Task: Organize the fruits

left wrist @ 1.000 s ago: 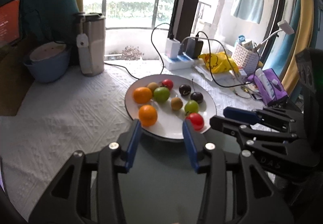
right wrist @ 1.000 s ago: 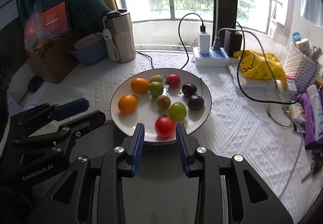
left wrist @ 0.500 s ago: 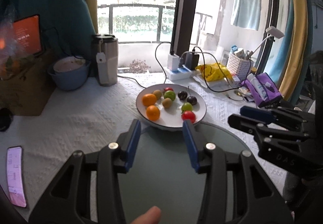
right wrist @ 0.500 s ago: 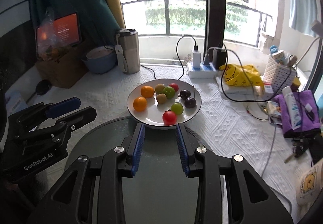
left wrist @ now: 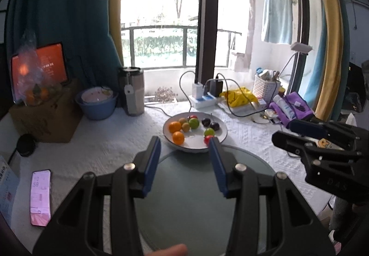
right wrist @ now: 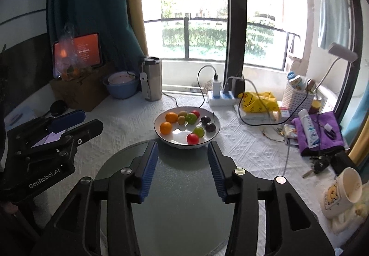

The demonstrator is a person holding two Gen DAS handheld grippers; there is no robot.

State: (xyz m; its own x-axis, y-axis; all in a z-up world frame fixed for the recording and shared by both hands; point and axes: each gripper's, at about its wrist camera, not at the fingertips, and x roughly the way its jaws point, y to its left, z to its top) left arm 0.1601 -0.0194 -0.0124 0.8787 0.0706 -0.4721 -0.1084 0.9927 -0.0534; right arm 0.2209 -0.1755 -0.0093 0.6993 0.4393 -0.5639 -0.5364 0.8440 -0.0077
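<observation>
A white plate on the white tablecloth holds two oranges, a green fruit, a red tomato, two dark plums and other small fruits. My left gripper hovers open and holds nothing, above a round grey glass disc in front of the plate. My right gripper hangs beside it over the same disc, its jaws opening with nothing between them. Each gripper shows at the edge of the other's view: the left gripper and the right gripper.
A phone lies at the near left. At the back left are a cardboard box with bagged fruit, a blue bowl and a steel tumbler. A power strip with cables, purple cloth and mug crowd the right.
Both grippers have drawn back and up from the plate, which now looks smaller and farther. The right gripper's jaws have widened; the left's gap is unchanged.
</observation>
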